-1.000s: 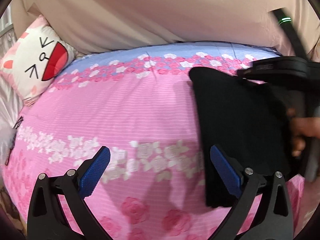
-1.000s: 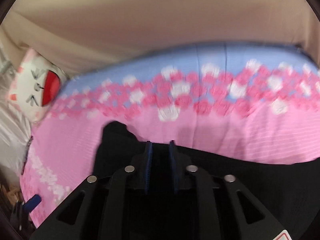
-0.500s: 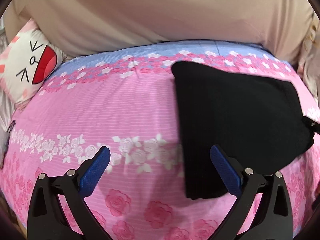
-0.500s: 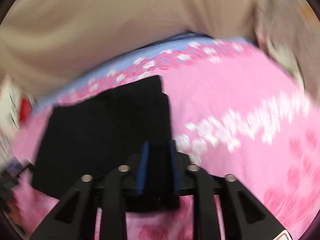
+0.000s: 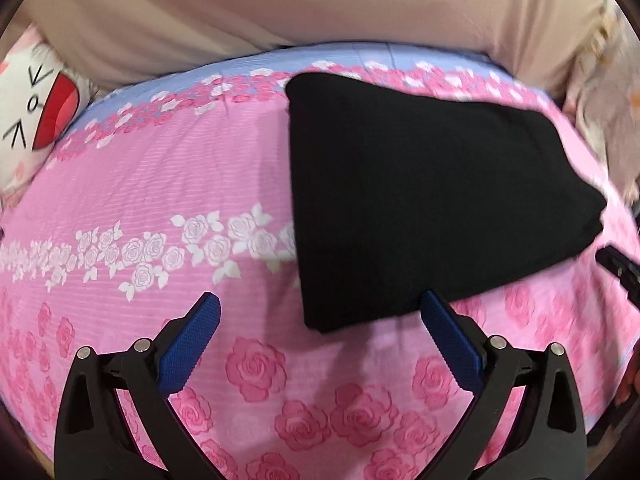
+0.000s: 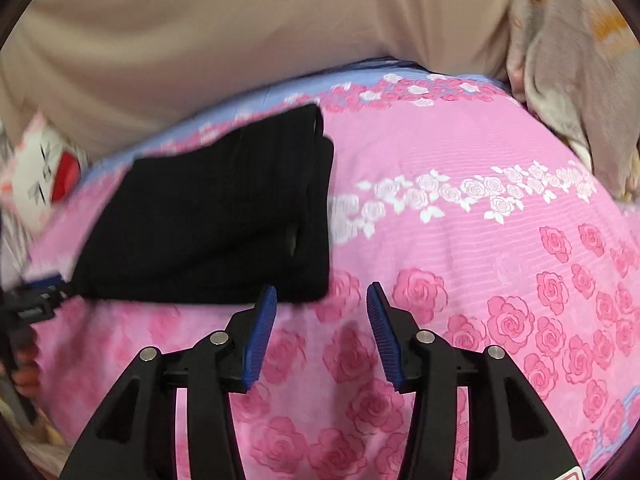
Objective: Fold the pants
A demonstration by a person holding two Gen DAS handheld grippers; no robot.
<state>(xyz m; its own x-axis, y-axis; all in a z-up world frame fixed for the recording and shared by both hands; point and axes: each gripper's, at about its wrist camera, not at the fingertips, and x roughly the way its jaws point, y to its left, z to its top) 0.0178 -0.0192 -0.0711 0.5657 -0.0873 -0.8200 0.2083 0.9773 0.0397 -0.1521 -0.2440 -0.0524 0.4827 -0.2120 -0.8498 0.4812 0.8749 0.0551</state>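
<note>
folded black pants (image 5: 420, 200) laid flat on rose-print bedspread (image 5: 160, 160). left gripper (image 5: 320, 316) spread wide, nothing held. right gripper (image 6: 322, 300) jaws opening, nothing between.

Both wrist views downward, sharing pants (image 5: 420, 200)

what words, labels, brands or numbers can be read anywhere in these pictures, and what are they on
None: no readable word, brand or number stands anywhere in either view.
White cartoon-cat cushion: only a drawn face, black marks and a red mouth, no letters.
Folded black pants: no label or tag shows.
Pink rose-print bedsheet: flower pattern only.
Red-edged sticker at the bottom corner of the right wrist view: cut off, unreadable.
</note>
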